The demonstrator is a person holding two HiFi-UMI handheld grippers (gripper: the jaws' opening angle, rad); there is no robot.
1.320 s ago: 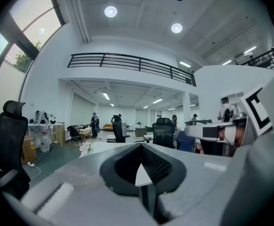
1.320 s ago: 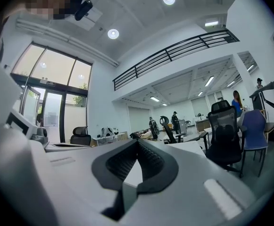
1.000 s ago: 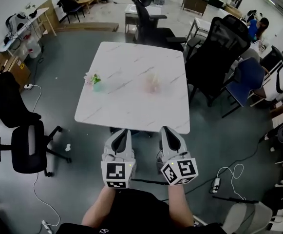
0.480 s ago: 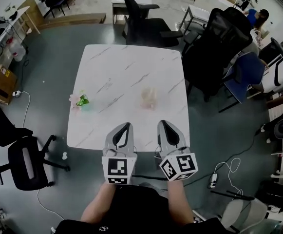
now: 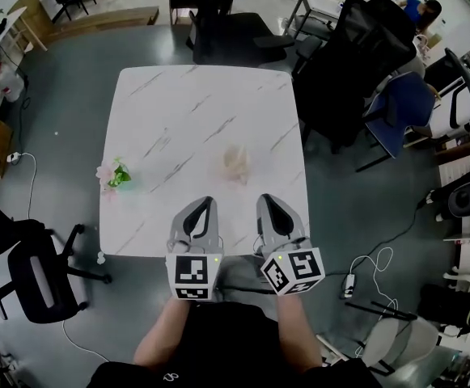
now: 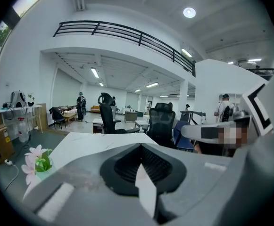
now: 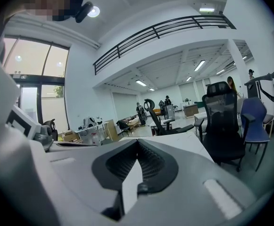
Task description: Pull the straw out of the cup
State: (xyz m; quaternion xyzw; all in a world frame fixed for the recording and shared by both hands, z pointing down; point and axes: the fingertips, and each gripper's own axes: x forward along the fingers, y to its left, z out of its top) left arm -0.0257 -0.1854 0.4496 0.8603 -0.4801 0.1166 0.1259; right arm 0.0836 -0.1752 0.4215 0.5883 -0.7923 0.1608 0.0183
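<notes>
Left claw [image 5: 205, 203] and right claw [image 5: 264, 199] closed tight, empty, side by side above near worktop [image 5: 178, 103] edge, pale cup [image 5: 236, 162] mid-worktop just ahead, apart from both, straw too blurred to tell

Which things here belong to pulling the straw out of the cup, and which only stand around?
For the job:
- cup; its straw is too blurred to make out
- left gripper, shut, empty
- right gripper, shut, empty

Only standing around:
- flower pot
- black chairs beside the table
</notes>
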